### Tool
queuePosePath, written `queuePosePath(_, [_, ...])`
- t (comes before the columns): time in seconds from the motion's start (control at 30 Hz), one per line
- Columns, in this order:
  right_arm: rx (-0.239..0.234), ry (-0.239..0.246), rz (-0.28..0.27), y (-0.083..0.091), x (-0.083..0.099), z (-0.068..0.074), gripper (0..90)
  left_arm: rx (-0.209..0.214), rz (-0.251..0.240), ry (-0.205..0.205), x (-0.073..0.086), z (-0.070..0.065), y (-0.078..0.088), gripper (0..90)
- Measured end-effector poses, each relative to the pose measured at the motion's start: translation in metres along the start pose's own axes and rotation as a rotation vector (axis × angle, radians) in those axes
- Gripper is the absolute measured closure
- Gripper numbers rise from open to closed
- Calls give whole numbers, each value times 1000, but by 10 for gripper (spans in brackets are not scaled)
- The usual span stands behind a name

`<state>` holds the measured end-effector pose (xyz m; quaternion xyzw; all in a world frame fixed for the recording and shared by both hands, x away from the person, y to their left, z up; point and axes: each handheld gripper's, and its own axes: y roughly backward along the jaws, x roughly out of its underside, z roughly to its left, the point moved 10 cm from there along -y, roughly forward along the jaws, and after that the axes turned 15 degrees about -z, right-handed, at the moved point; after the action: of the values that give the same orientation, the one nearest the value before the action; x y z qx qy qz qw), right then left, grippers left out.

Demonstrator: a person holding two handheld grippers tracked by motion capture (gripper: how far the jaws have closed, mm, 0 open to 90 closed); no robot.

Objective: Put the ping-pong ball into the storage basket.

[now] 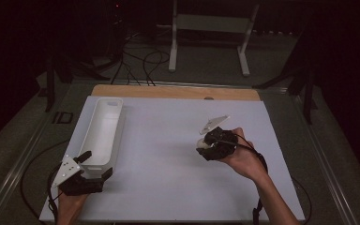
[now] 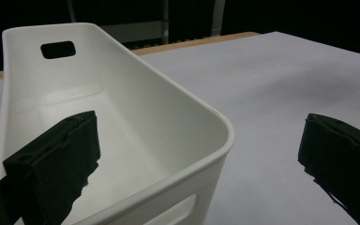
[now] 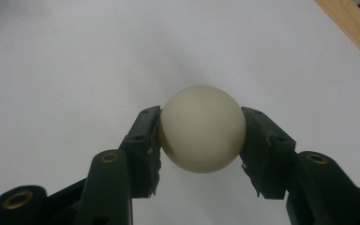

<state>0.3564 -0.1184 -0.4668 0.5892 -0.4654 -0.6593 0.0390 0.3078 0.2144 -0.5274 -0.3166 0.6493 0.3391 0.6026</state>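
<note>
The right gripper (image 3: 200, 136) is clamped on a cream ball (image 3: 201, 129), one jaw pressed to each side of it, and holds it over bare white table (image 1: 168, 154) on the right half of the surface; whether the ball is lifted clear or just grazes the sheet cannot be told. The white bin (image 1: 104, 131) lies well apart from it, across the table toward the left edge, so the carry that seems to be in hand runs sideways to the left over open sheet with nothing standing in the path. The bin is long and narrow, its long axis running away from the person toward the wooden strip (image 1: 178, 92) at the far edge, so the ball would come at it broadside, over the long right wall, which gives a generous length to aim along but little width to drop into. The left gripper (image 2: 201, 154) is the nearer one to the bin: its jaws stand wide, one inside the near end and the other outside on the table, straddling the near right corner of the rim without pressing on it. That looks like a readiness to steady the bin; a release should probably fall toward the middle or far end, clear of that jaw
</note>
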Motion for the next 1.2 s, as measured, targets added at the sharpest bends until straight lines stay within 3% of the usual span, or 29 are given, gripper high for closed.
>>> queuePosePath(1.2, [-27,23,-14,-18,-26,5,504,2,3,1,0,1,1,0])
